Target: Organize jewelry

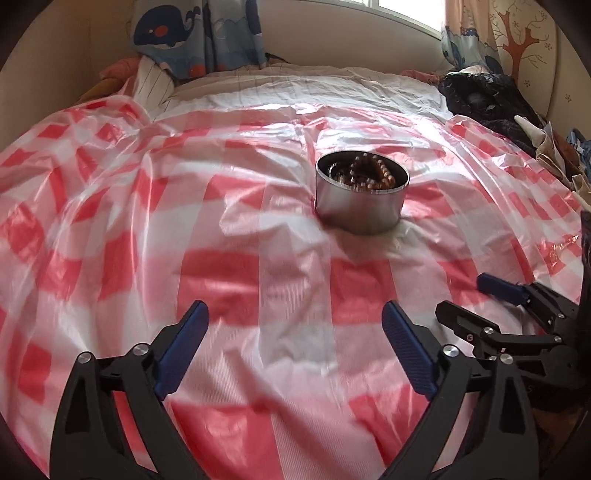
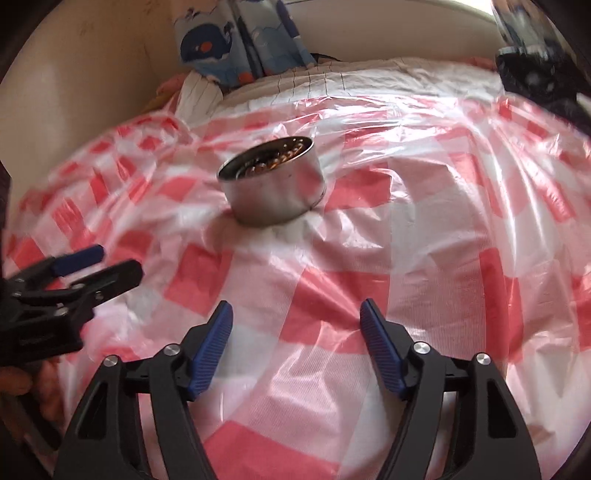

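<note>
Left of the metal tin, at the far corner of the bed, a whale-print curtain hangs against the wall, with a striped pillow below it; nearer than the tin and to its left, the left gripper hangs over the red-and-white checked plastic sheet with its blue-padded jaws spread wide and nothing between them; the tin itself stands upright on the sheet, well apart from both tools, its rim open; a string of brown beads lies coiled inside it, blurred in both views; nearer than the tin and to its right, the right gripper is likewise held wide over the sheet, empty, just beside the left one; right of the tin, at the far edge of the bed, a heap of dark clothing lies against a wall with a tree decal.
</note>
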Demonstrator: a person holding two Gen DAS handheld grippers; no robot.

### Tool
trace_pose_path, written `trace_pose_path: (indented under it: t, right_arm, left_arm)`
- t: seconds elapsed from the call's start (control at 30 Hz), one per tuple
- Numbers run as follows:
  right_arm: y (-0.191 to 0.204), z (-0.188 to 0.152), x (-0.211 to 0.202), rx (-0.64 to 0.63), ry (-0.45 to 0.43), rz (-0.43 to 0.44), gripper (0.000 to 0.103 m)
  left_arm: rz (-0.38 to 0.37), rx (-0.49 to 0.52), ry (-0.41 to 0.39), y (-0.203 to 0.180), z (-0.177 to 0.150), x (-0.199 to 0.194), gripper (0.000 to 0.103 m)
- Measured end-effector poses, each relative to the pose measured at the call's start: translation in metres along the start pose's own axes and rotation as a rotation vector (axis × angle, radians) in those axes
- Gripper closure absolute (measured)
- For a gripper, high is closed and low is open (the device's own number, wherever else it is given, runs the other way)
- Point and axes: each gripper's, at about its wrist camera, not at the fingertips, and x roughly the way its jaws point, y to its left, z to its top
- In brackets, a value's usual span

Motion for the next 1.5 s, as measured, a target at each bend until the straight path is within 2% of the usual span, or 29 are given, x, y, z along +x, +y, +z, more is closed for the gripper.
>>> trace_pose_path:
  t: [0.07, 0.17, 0.27, 0.37, 0.43, 0.53, 0.97, 1.5]
  right_arm:
    - [0.003, -0.005, -0.003, -0.001, 0.001, -0.049, 0.024]
    - [-0.001, -0.017, -0.008, 0.024, 0.017, -0.074, 0.022]
    - [0.005, -0.028, -0.013, -0.012, 0.014, -0.121, 0.017]
    - [0.007, -0.03, -0.014, -0.017, 0.004, -0.139, 0.017]
    - [0.009, -0.031, -0.014, -0.016, 0.004, -0.141, 0.016]
    - [0.011, -0.033, -0.017, -0.026, -0.017, -0.12, 0.008]
    - [0.009, -0.04, -0.028, 0.0, -0.078, -0.083, 0.008]
    - [0.009, -0.041, -0.027, -0.005, -0.09, -0.097, 0.008]
  left_arm:
    - [-0.007, -0.017, 0.014, 0.001, -0.012, -0.001, 0.011]
    - [-0.011, -0.028, 0.044, 0.001, -0.026, 0.006, 0.008]
    - [0.027, 0.013, 0.049, -0.008, -0.031, 0.011, 0.008]
    - [0.025, 0.005, 0.047, -0.007, -0.031, 0.012, 0.008]
    - [0.029, 0.005, 0.045, -0.007, -0.031, 0.011, 0.008]
    - [0.032, -0.001, 0.031, -0.007, -0.033, 0.008, 0.008]
    - [0.09, -0.027, -0.023, -0.007, -0.041, -0.001, 0.008]
    - [0.116, -0.033, 0.015, -0.006, -0.039, 0.007, 0.008]
